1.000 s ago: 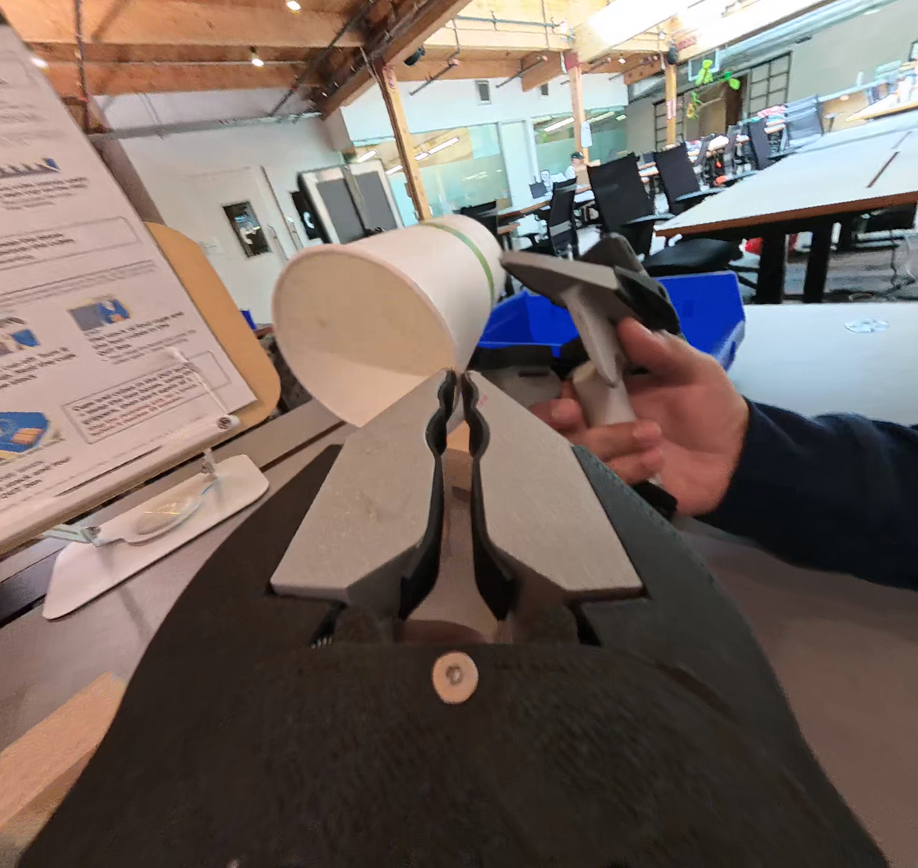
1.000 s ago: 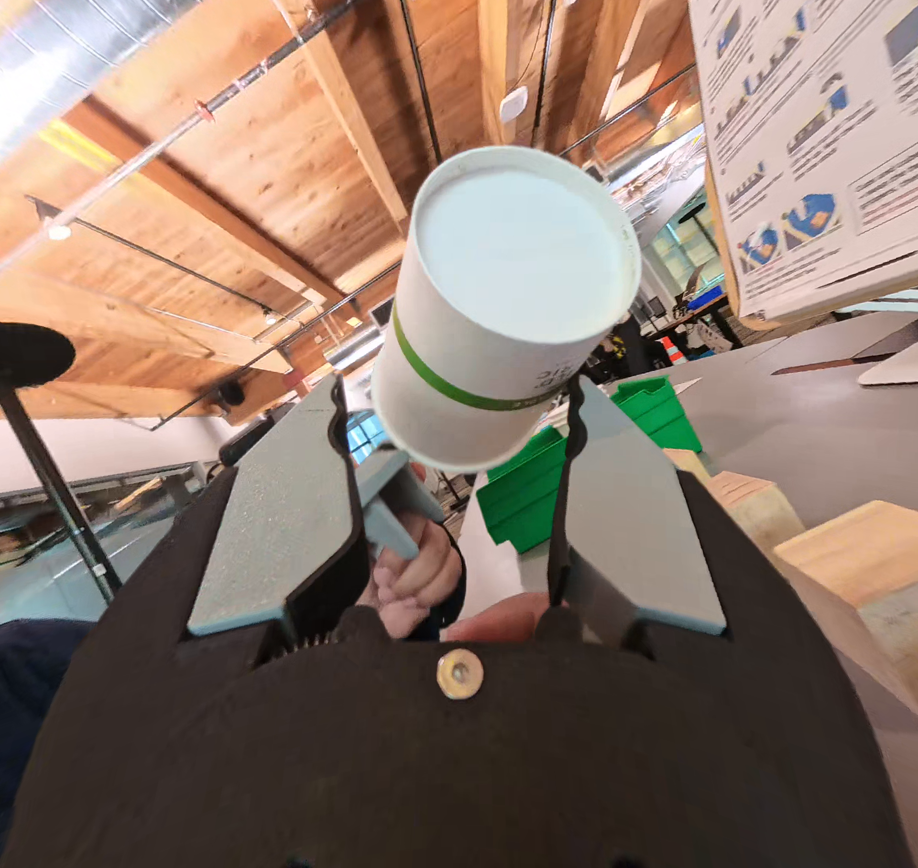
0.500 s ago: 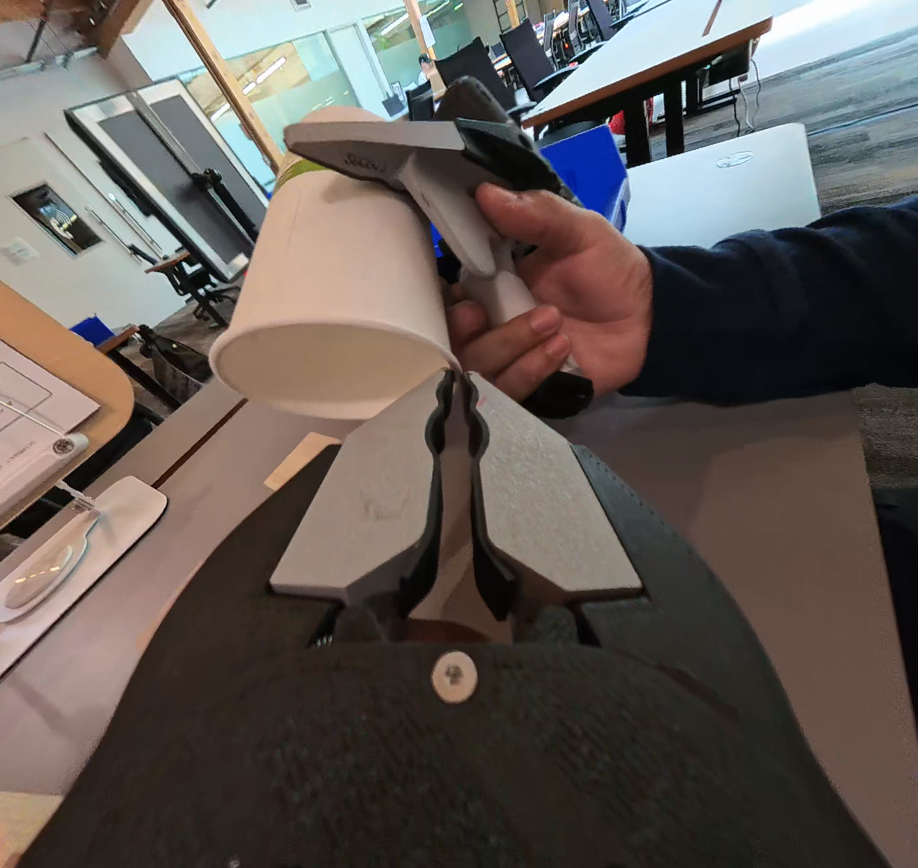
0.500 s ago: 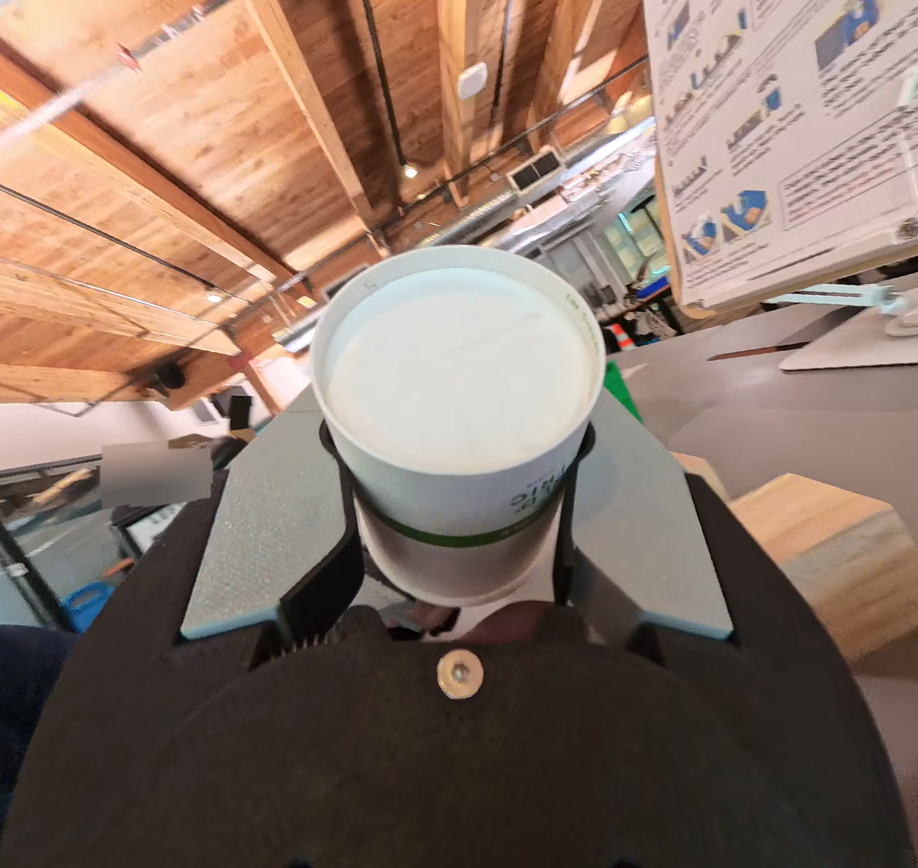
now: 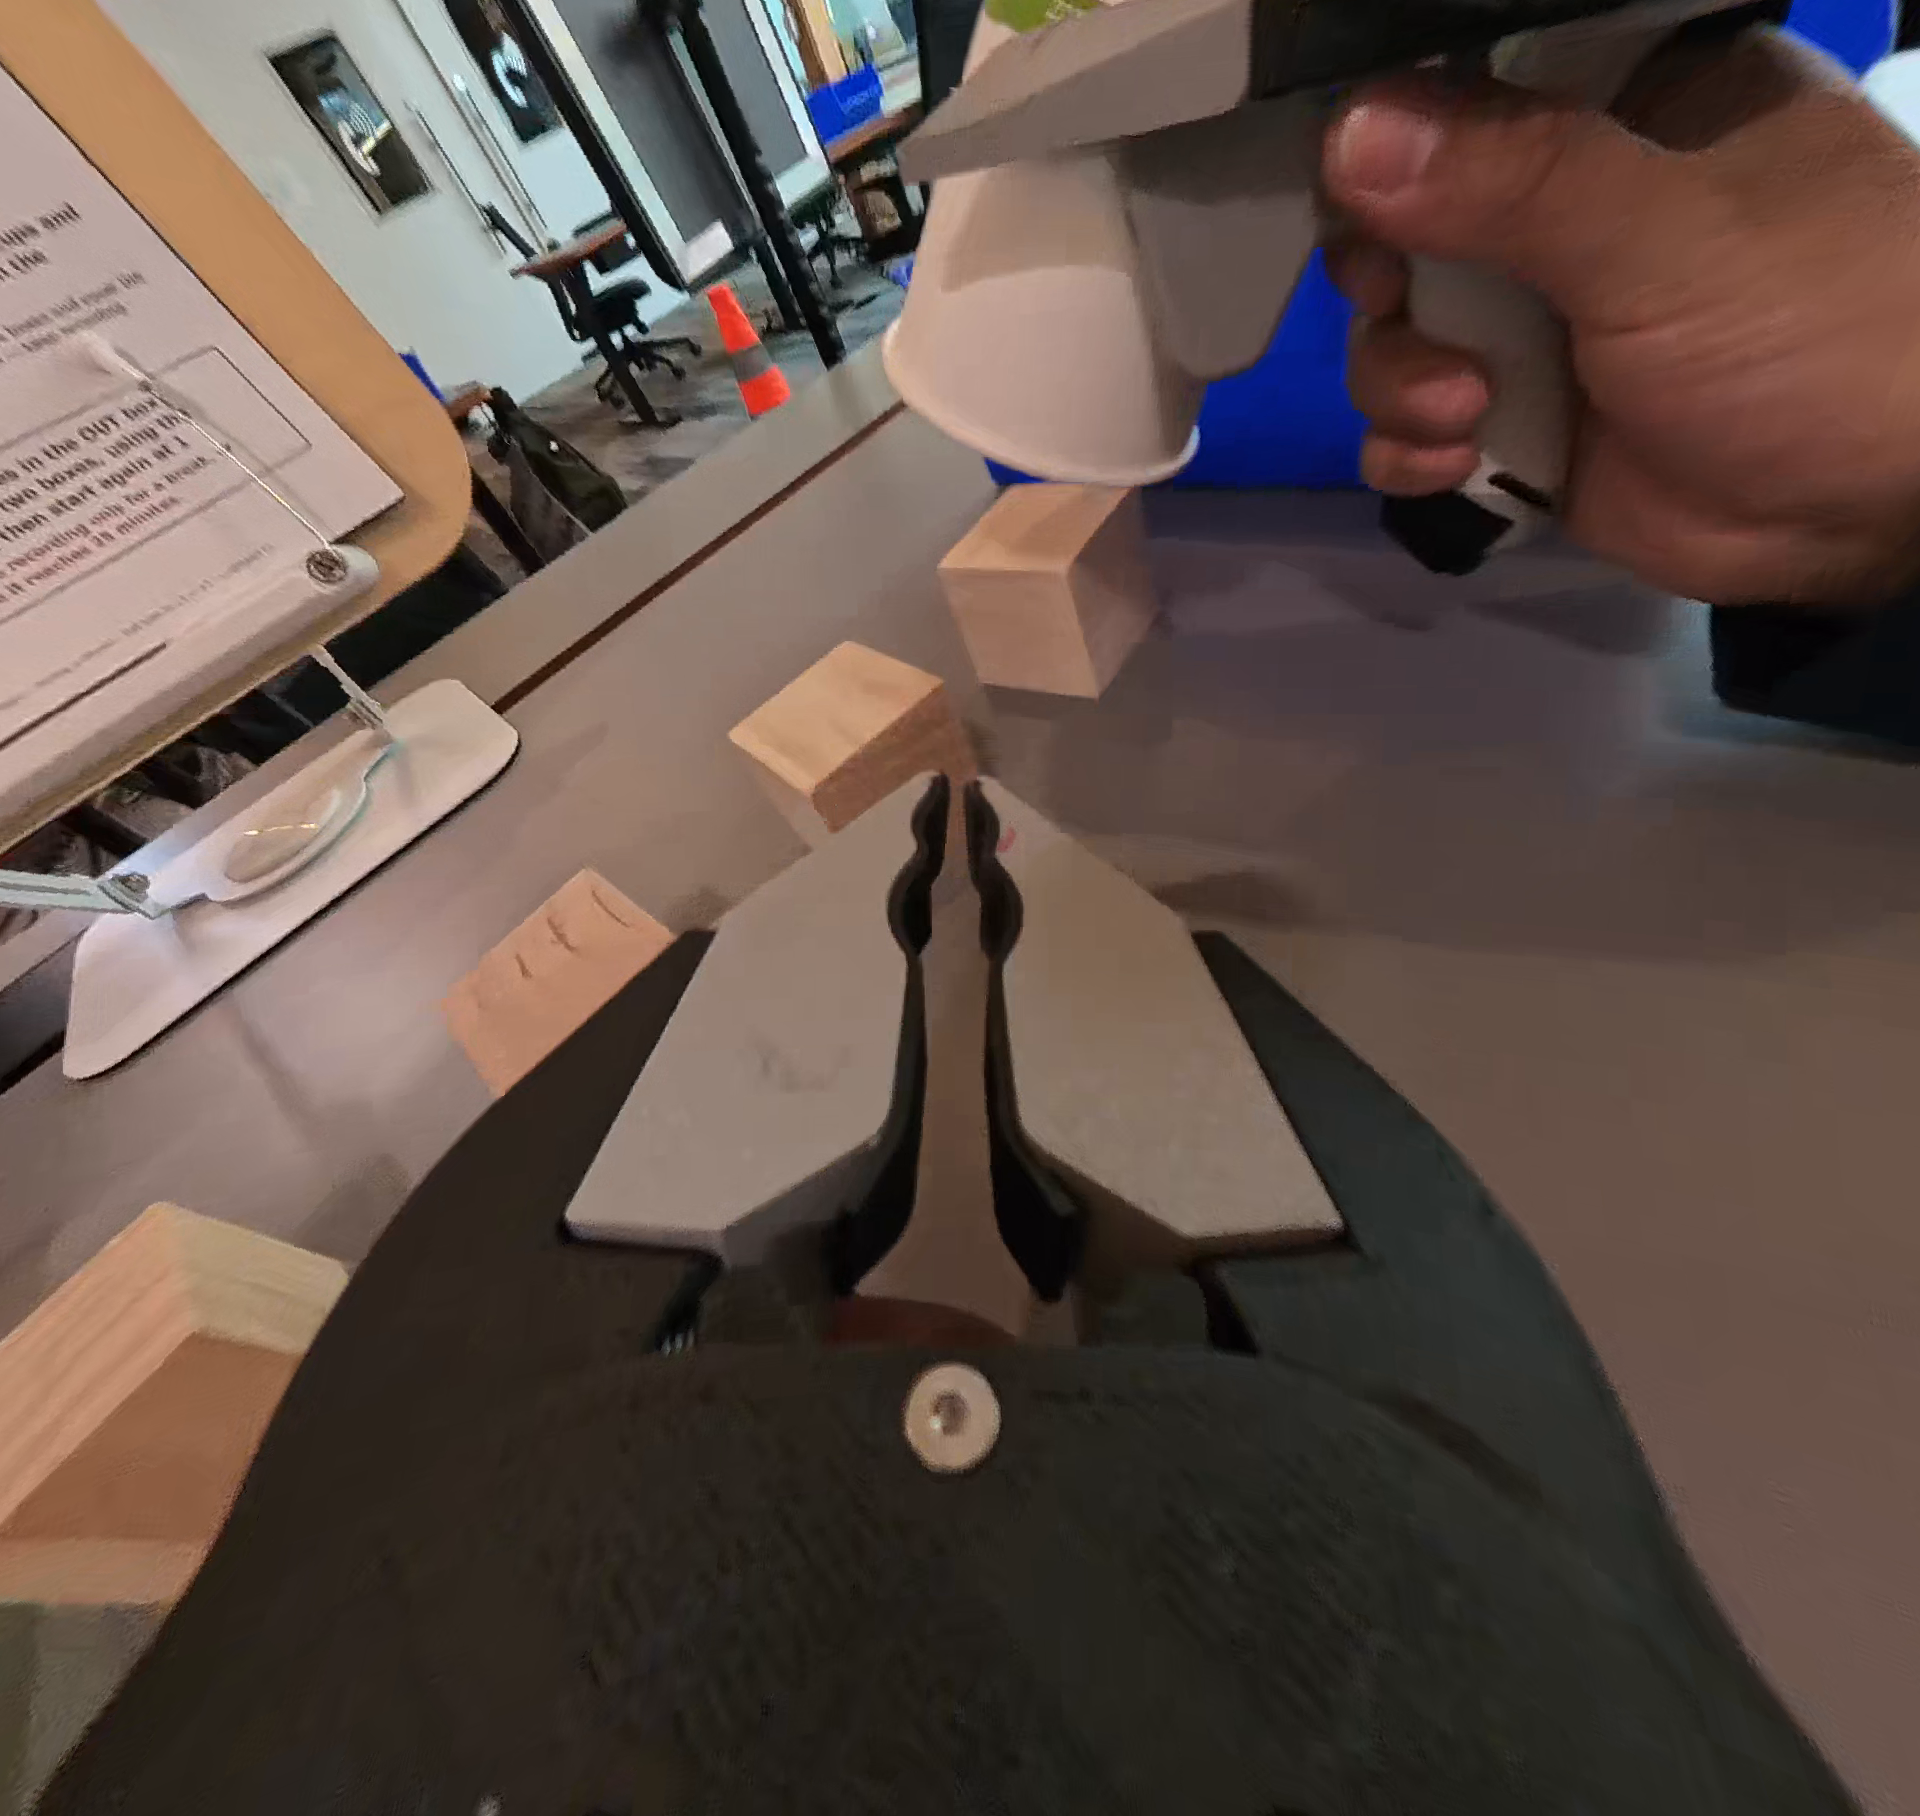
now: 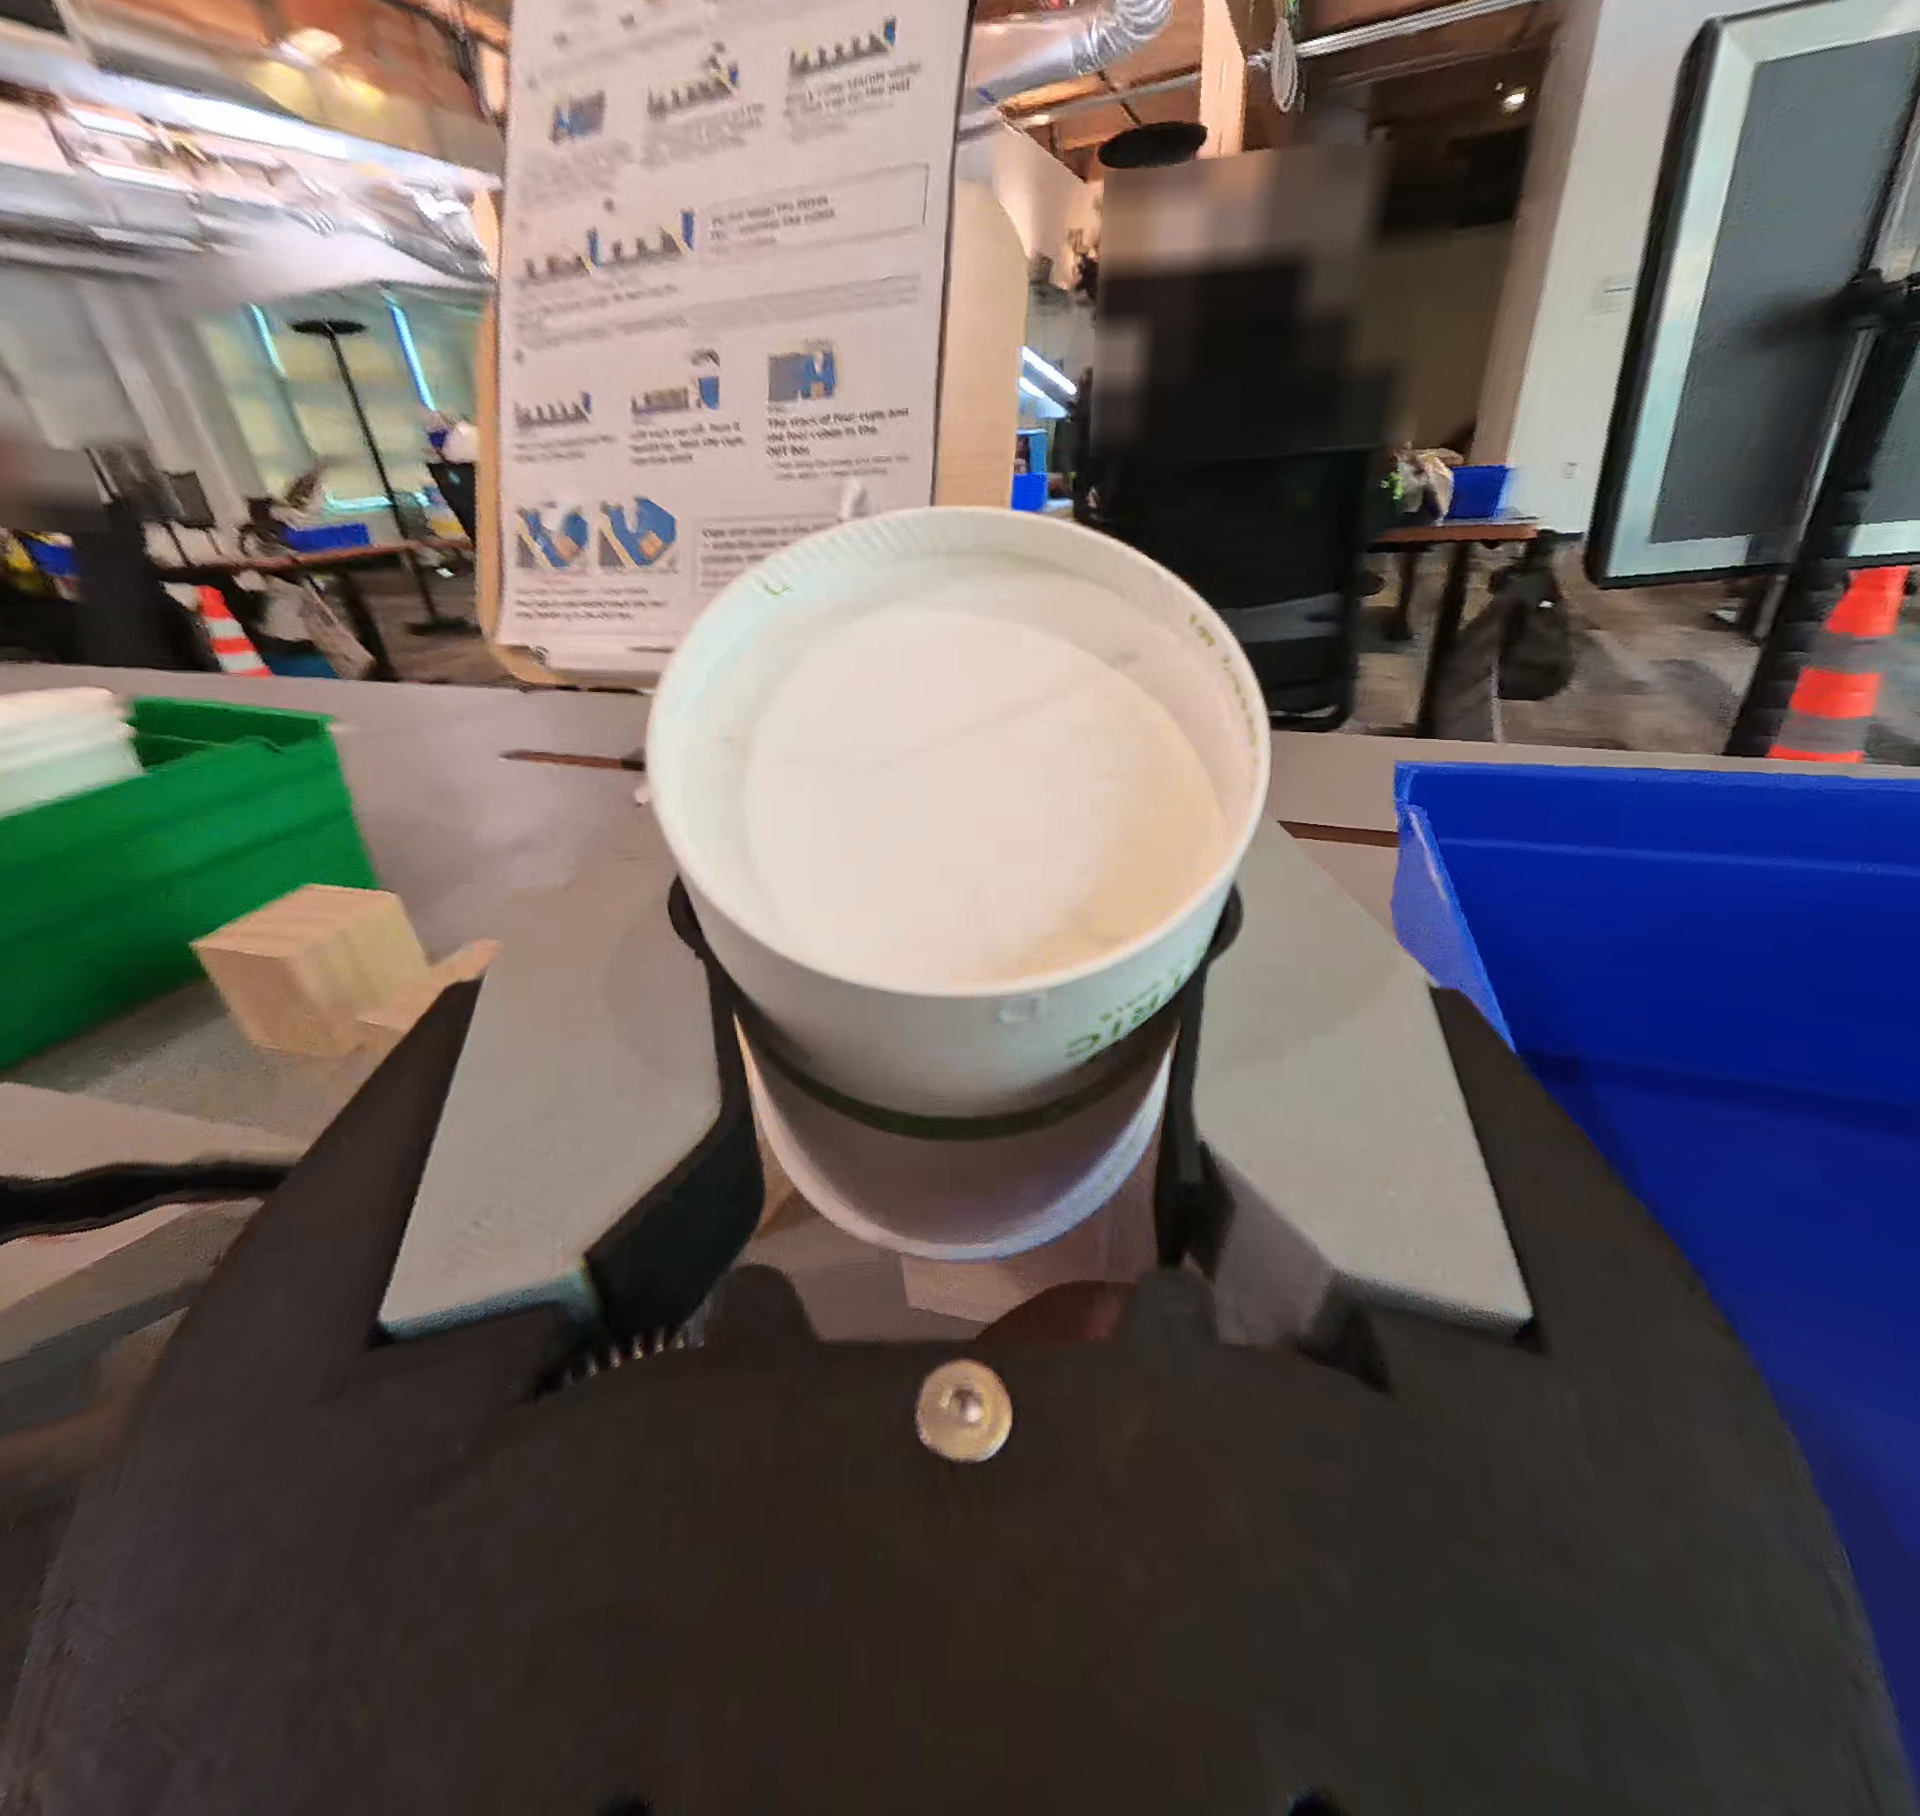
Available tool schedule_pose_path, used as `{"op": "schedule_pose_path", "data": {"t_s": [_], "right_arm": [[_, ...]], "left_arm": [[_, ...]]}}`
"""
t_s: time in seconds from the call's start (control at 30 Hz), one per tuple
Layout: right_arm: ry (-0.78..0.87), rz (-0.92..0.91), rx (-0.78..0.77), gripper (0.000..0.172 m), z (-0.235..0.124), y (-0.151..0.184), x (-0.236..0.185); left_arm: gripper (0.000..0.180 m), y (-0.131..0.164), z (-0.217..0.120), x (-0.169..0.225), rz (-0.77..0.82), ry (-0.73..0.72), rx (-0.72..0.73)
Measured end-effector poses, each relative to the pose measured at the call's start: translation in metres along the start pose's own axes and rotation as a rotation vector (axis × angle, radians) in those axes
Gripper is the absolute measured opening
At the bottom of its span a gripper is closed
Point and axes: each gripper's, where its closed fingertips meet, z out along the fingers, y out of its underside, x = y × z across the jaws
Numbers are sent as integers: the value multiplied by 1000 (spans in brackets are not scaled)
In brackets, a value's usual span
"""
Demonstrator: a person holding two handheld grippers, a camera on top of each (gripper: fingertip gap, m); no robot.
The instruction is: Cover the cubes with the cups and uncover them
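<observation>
Two views, itemised in turn.

Left wrist view, grippers: left gripper is riding clenched on nothing; right gripper is clasping the inverted white cup.
Left wrist view, cubes: four wooden cubes are lying uncovered; the farthest cube is sitting just under the cup's mouth, the next cube near it.
Left wrist view, risk: the rim is likely catching that cube's top edge if lowered off-centre, shoving it.
Left wrist view, surface: grey table is carrying a clip stand holding an instruction sheet.

Right wrist view, grip: fingers are pressing the cup from both sides, base upward.
Right wrist view, risk: thin paper is probably buckling under a hard squeeze.
Right wrist view, surroundings: green bin and blue bin are flanking; an office with timber beams and traffic cones is lying beyond.
</observation>
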Motion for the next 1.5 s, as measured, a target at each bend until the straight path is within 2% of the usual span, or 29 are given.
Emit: {"op": "schedule_pose_path", "data": {"t_s": [0.23,0.33,0.43,0.57,0.83,1.0,1.13,1.2,1.3,1.37,1.43,1.5], "right_arm": [[85,-164,-200,93,30,51,11],[69,-154,-336,94,39,77,14],[63,-124,-332,93,37,77,17],[145,-177,-366,92,33,80,30],[167,-252,-461,93,33,93,29],[181,-287,-424,94,29,86,27],[237,-314,-333,92,22,64,30],[268,-305,-223,86,13,37,28],[308,-313,51,80,-15,-19,19],[276,-313,151,79,-26,-36,6],[175,-311,156,79,-24,-34,-15],[101,-324,92,78,-14,-18,-31]], "left_arm": [[3,2,-1,-4,-2,-28,-14],[3,5,-2,-8,11,-57,-27],[2,10,0,-10,44,-78,-61],[2,11,1,-9,53,-75,-67],[1,12,0,-11,33,-77,-68],[3,13,0,-13,11,-76,-73],[4,12,-1,-17,-19,-88,-64],[7,12,-1,-20,-33,-97,-61],[9,11,-2,-25,-46,-122,-50],[9,10,-3,-29,-54,-141,-40],[9,8,-4,-36,-59,-180,-22],[9,7,-7,-43,-73,-218,-6]]}}
